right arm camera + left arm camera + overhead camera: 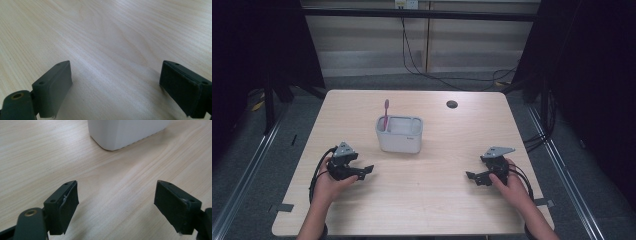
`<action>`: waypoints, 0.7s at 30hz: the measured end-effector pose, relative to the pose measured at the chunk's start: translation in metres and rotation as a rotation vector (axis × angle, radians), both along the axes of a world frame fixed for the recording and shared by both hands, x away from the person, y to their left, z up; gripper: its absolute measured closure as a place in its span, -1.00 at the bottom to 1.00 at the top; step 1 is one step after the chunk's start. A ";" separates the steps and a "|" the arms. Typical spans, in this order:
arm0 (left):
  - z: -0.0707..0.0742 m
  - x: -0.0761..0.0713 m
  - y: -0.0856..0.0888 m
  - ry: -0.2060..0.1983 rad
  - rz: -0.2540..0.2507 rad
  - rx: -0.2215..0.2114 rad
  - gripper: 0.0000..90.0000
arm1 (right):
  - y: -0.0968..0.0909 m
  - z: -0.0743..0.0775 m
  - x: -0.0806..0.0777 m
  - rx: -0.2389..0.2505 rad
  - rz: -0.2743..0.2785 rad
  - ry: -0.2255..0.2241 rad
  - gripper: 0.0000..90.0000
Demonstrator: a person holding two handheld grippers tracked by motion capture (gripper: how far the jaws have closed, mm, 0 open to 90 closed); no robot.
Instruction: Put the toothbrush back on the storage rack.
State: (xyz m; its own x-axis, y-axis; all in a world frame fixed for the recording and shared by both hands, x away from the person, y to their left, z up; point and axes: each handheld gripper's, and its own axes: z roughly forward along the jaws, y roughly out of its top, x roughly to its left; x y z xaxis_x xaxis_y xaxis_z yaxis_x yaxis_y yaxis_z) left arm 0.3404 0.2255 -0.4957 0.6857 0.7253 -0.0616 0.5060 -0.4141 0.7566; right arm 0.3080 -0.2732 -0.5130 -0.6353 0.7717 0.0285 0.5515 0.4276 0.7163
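Pale wood desk (422,200) under dim room light, dark floor around, cables trailing behind. Left claw (362,172) rests low on desk at near left, jaws spread wide, nothing between them; white holder (125,132) lies just ahead of it. Holder (399,134) sits mid-desk, pink toothbrush (386,114) standing upright in its left compartment. Right claw (474,177) at near right, well apart from holder, jaws spread, bare wood between. Judgement: toothbrush seated, claws off it; work either complete or not begun.
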 end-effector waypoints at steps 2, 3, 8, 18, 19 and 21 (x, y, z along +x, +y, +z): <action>0.000 0.000 0.000 0.001 0.000 0.002 -0.57 | 0.000 0.000 0.000 0.000 0.000 -0.001 -0.78; -0.002 0.000 0.000 0.003 -0.004 0.001 -0.57 | 0.000 0.000 0.000 0.000 0.000 -0.001 -0.78; -0.007 0.000 0.001 0.008 -0.008 0.031 -0.57 | 0.000 0.000 0.000 0.000 0.000 0.000 -0.78; -0.012 0.000 0.003 0.009 -0.011 0.052 -0.59 | 0.000 0.000 0.000 0.001 -0.001 0.001 -0.78; -0.012 0.000 0.003 0.011 -0.013 0.056 -0.59 | 0.000 0.000 0.000 0.000 0.000 0.000 -0.78; -0.013 0.000 0.003 0.016 -0.010 0.055 -0.60 | 0.000 0.000 0.000 0.000 0.000 0.000 -0.78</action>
State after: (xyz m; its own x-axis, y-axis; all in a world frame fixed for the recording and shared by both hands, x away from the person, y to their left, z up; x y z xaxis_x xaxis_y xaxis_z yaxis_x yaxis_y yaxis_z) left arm 0.3399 0.2280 -0.5083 0.6919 0.7212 -0.0329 0.5134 -0.4595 0.7248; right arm 0.3080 -0.2732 -0.5130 -0.6351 0.7719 0.0290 0.5520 0.4273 0.7161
